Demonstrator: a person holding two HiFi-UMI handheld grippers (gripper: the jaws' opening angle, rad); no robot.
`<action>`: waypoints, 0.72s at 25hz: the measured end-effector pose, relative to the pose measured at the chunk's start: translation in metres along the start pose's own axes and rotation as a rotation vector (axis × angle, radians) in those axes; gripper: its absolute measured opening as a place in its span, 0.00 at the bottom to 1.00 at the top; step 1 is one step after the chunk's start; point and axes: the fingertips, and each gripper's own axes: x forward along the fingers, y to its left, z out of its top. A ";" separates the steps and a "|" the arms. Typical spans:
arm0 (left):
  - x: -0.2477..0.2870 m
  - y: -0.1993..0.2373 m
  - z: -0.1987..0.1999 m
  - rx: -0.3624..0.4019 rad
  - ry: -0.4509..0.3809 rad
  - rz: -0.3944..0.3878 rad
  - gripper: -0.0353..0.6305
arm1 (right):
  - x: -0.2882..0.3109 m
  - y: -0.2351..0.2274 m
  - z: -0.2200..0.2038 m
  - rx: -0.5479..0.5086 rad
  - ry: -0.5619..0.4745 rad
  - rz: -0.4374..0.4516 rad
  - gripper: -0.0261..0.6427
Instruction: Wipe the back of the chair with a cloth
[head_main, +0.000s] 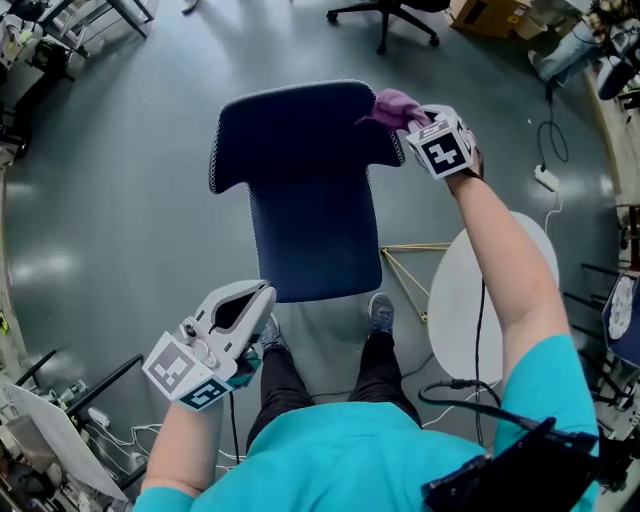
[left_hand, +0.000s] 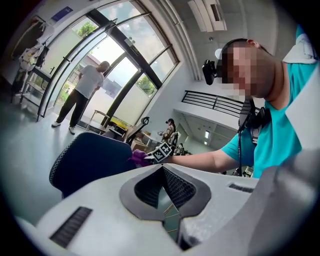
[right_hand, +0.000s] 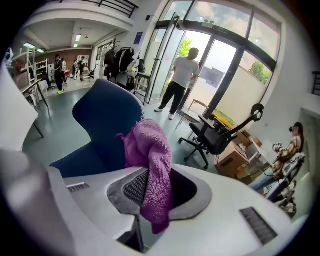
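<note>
Firmly, right gripper (head_main: 410, 124) pinches purple cloth (head_main: 393, 104), seemingly touching chair back (head_main: 290, 130); left gripper (head_main: 264, 293) closed.

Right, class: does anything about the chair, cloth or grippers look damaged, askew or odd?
Nothing stands out. The chair stands upright and intact; the right gripper pinches the purple cloth at its backrest's corner.

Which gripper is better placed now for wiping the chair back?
Right. The right gripper is shut on the purple cloth at the chair back; the left gripper is empty, low near the person's legs.
</note>
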 end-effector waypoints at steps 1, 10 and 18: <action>0.004 -0.003 -0.003 -0.002 0.002 -0.005 0.06 | -0.003 -0.005 -0.007 0.006 0.001 -0.002 0.17; -0.002 -0.001 -0.008 -0.010 -0.008 0.014 0.06 | -0.041 0.082 0.024 -0.167 -0.129 0.212 0.17; -0.077 0.032 -0.009 -0.034 -0.067 0.103 0.06 | -0.020 0.290 0.100 -0.382 -0.200 0.571 0.17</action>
